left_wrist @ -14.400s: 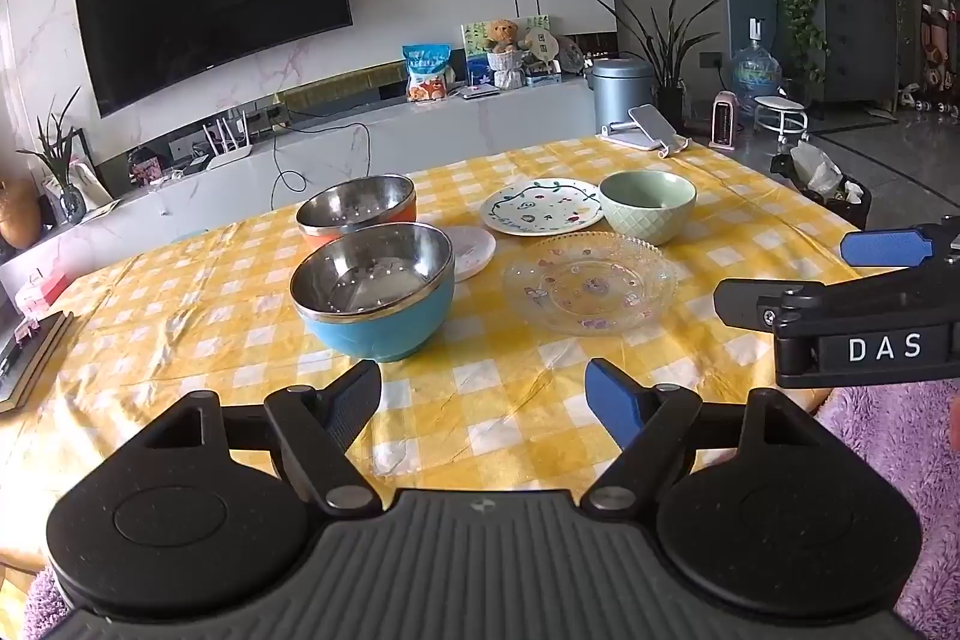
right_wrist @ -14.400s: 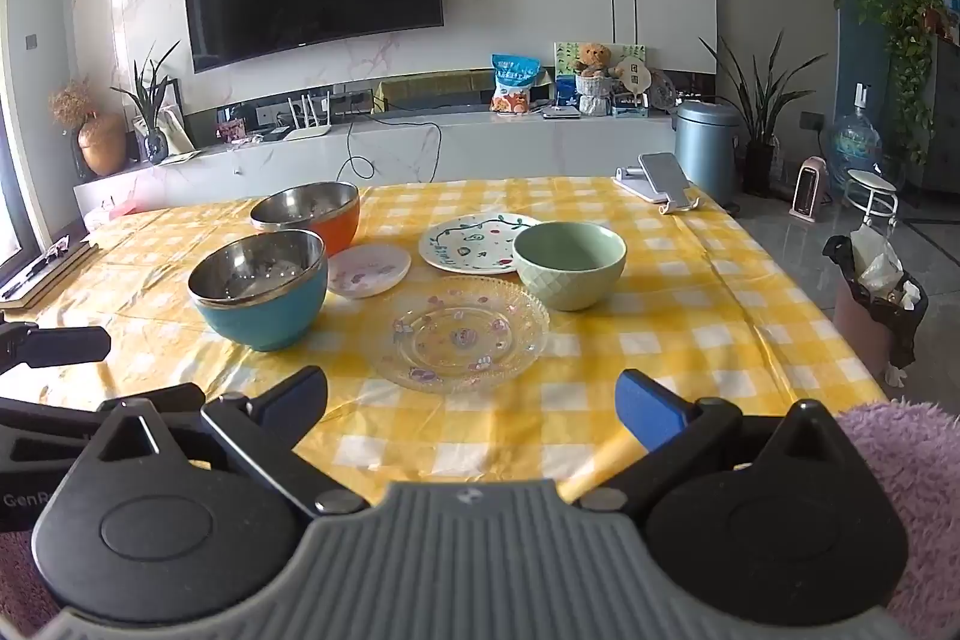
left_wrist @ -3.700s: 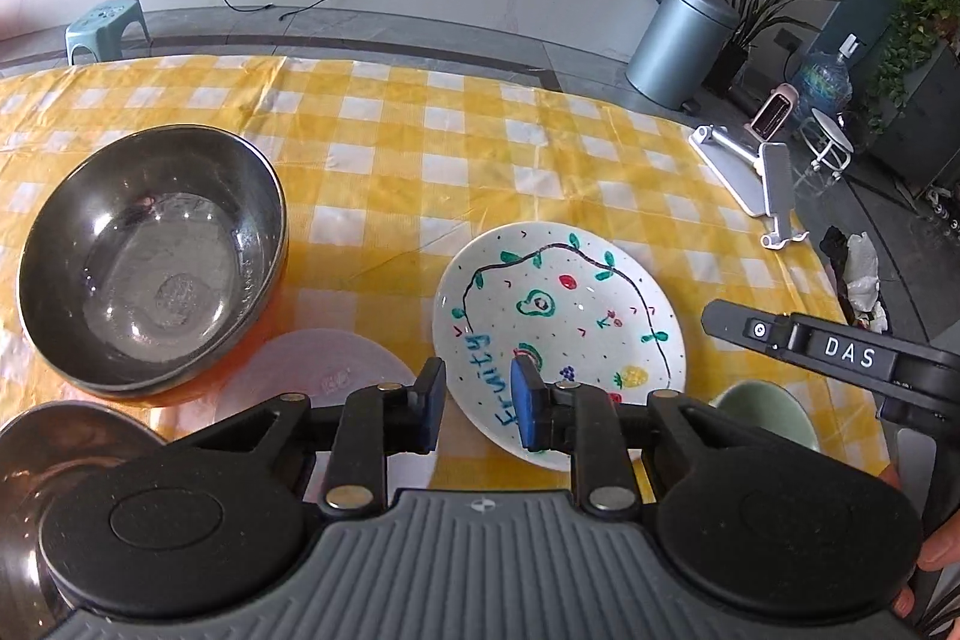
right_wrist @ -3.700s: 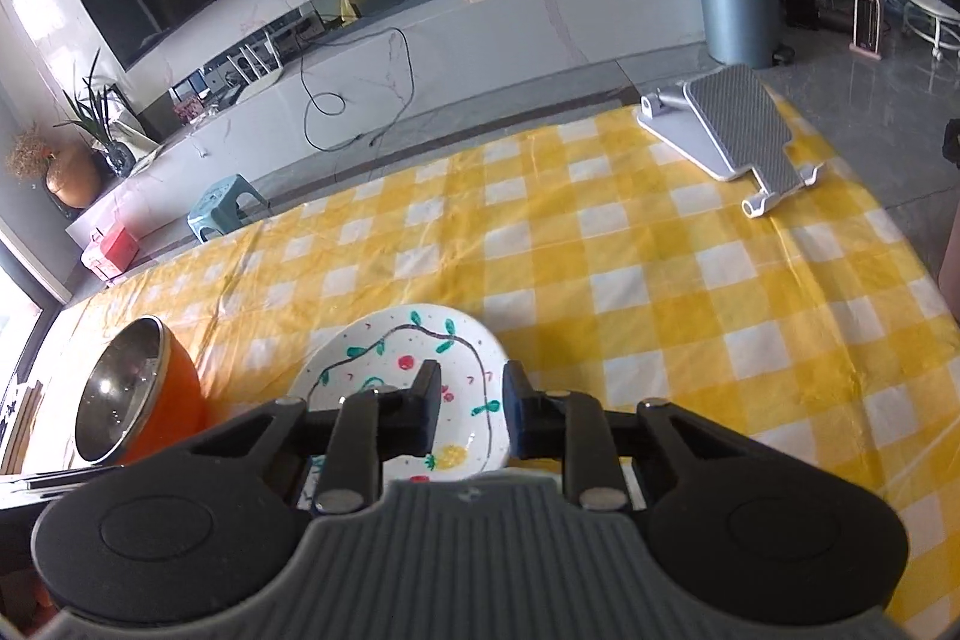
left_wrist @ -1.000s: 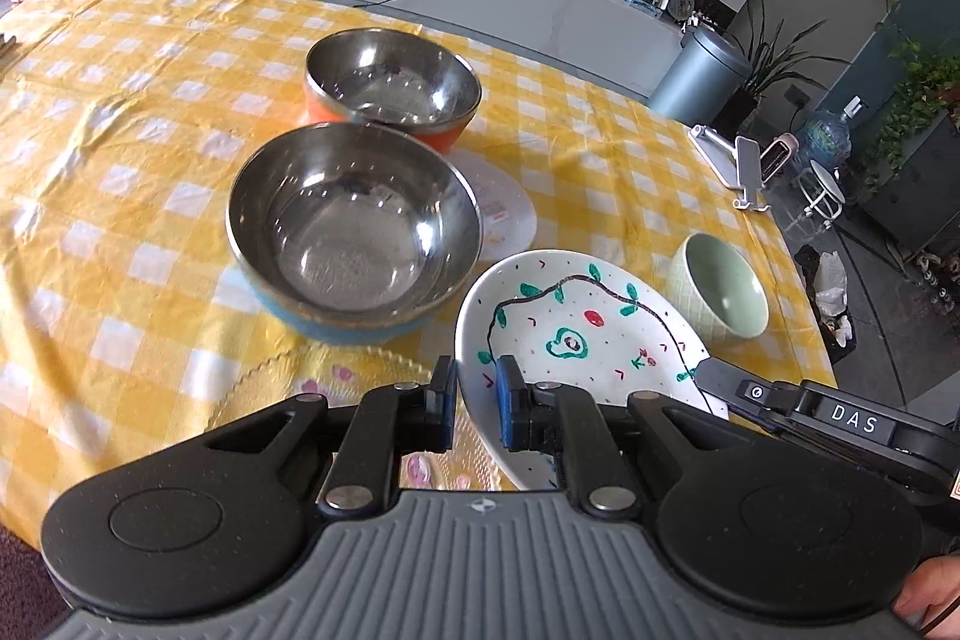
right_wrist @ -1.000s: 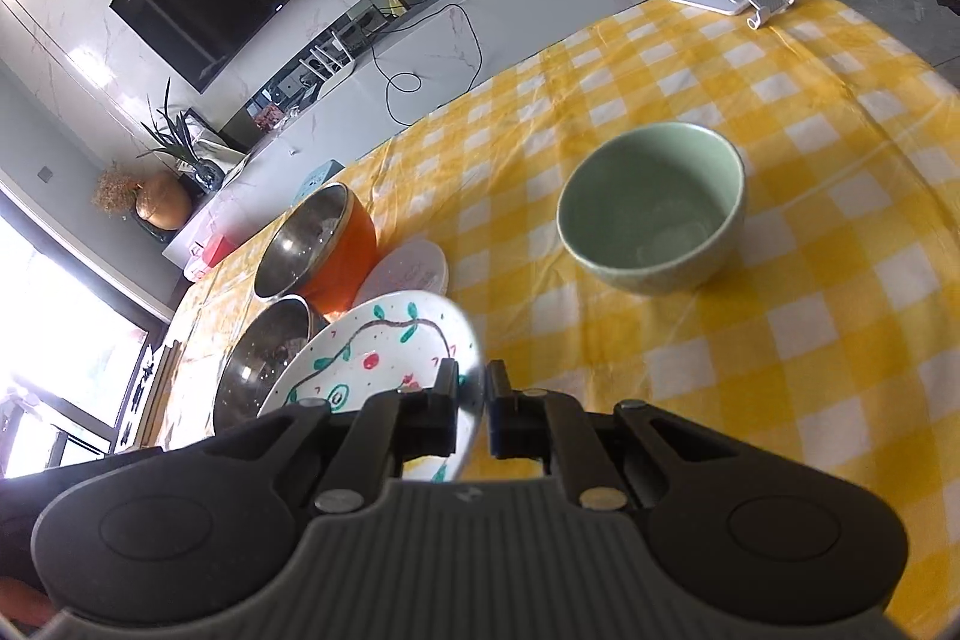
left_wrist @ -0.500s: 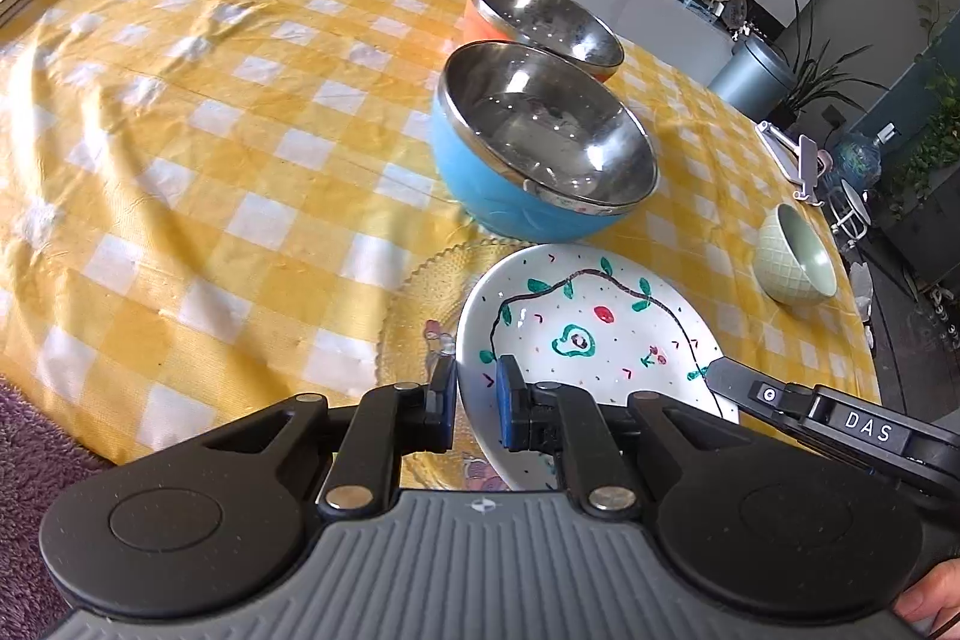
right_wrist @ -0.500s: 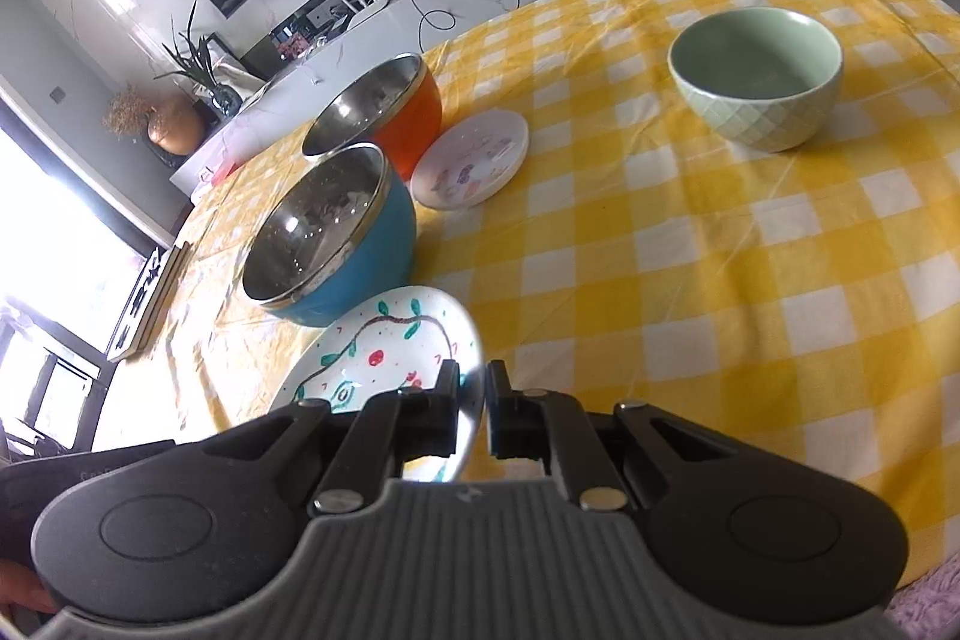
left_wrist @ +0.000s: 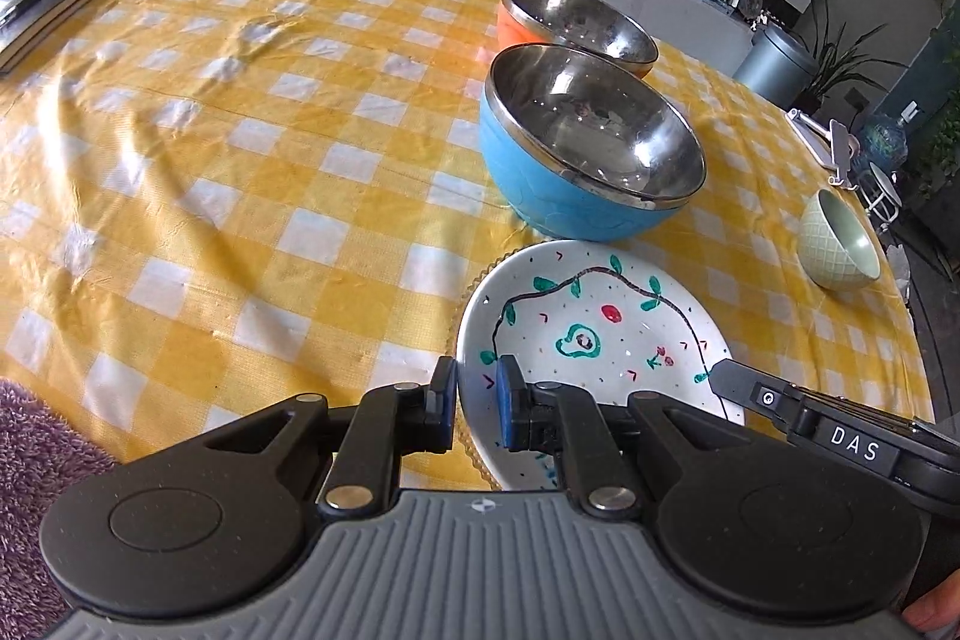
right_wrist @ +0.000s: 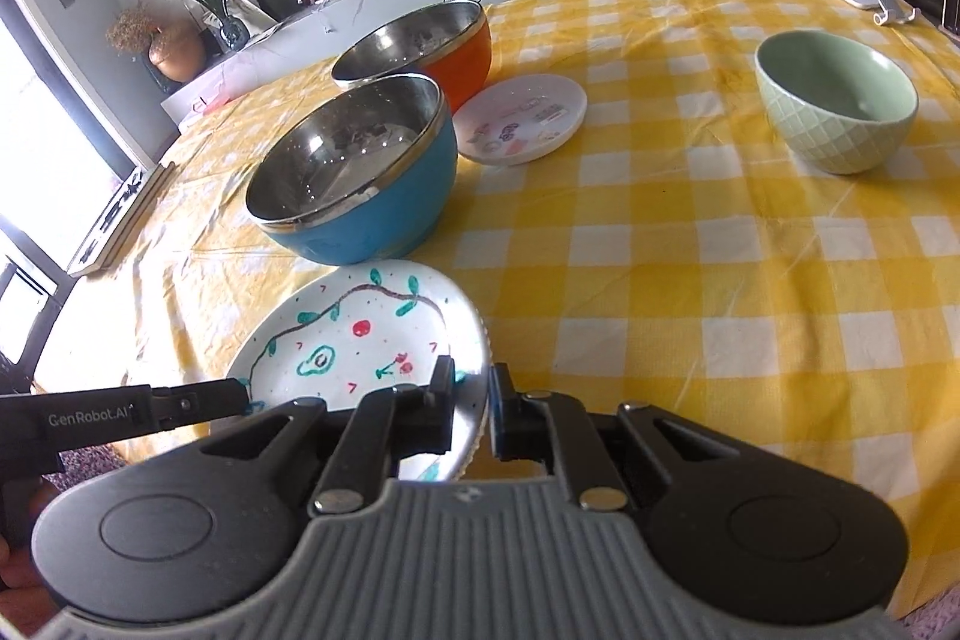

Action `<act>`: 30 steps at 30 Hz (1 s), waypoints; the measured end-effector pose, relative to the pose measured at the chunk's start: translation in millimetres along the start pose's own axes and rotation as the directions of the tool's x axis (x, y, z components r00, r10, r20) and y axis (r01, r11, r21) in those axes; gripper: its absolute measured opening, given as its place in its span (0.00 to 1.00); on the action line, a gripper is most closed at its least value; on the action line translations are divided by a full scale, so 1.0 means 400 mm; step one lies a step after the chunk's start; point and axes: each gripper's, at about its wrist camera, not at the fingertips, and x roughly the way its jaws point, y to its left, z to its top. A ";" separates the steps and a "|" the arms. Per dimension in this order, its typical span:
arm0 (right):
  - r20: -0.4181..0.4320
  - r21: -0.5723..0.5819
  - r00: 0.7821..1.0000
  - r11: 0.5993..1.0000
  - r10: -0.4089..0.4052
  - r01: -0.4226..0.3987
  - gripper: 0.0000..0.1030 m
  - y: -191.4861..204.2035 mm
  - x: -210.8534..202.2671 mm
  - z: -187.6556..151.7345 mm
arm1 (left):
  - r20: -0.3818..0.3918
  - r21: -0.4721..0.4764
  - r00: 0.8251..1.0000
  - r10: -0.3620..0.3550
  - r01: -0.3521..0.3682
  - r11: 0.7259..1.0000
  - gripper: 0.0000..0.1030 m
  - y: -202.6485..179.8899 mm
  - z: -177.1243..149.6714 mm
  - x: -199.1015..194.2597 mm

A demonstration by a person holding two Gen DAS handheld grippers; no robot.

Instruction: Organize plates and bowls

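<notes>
Both grippers pinch the painted plate by its rim: left gripper (left_wrist: pixel 475 403) on the near-left edge, right gripper (right_wrist: pixel 467 406) on the near-right edge, both sets of jaws narrow with the rim between the pads. Painted plate (left_wrist: pixel 591 340) sits low over the clear glass plate (left_wrist: pixel 465 436), whose scalloped edge shows just under its left side; can't tell if they touch. All of this is at the near edge of the yellow checked tablecloth (left_wrist: pixel 252 196).

Just behind the plate: blue bowl (left_wrist: pixel 585 148) with steel lining, close to the plate's far rim. Behind that, touching or nearly so, orange bowl (left_wrist: pixel 570 22). Small white saucer (right_wrist: pixel 521 118) beside both bowls on the right. Green bowl (right_wrist: pixel 835 100) well apart, far right.

Count: 3 bowls, 3 plates.

Versus a second ago: painted plate was over the blue bowl's right side, now it's in front of it, above the glass plate. Green bowl and saucer unmoved.
</notes>
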 end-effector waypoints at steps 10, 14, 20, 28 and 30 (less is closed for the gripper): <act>0.015 -0.092 0.997 0.993 -0.074 0.075 0.10 0.036 0.011 -0.013 | 0.029 0.059 0.998 0.054 -0.055 0.997 0.14 -0.024 -0.009 0.000; 0.043 -0.177 0.991 0.975 -0.126 0.132 0.10 0.071 0.013 -0.026 | 0.024 0.072 0.997 0.080 -0.081 0.994 0.15 -0.030 -0.013 0.009; 0.073 -0.238 0.984 0.956 -0.160 0.173 0.10 0.089 0.016 -0.033 | 0.041 0.114 0.992 0.120 -0.124 0.986 0.15 -0.049 -0.014 0.016; 0.096 -0.247 0.985 0.955 -0.142 0.162 0.15 0.084 0.012 -0.039 | 0.060 0.164 0.986 0.153 -0.161 0.973 0.18 -0.072 -0.024 0.019; 0.112 -0.224 0.985 0.962 -0.131 0.153 0.22 0.072 -0.004 -0.038 | 0.063 0.148 0.987 0.147 -0.155 0.977 0.22 -0.066 -0.022 0.013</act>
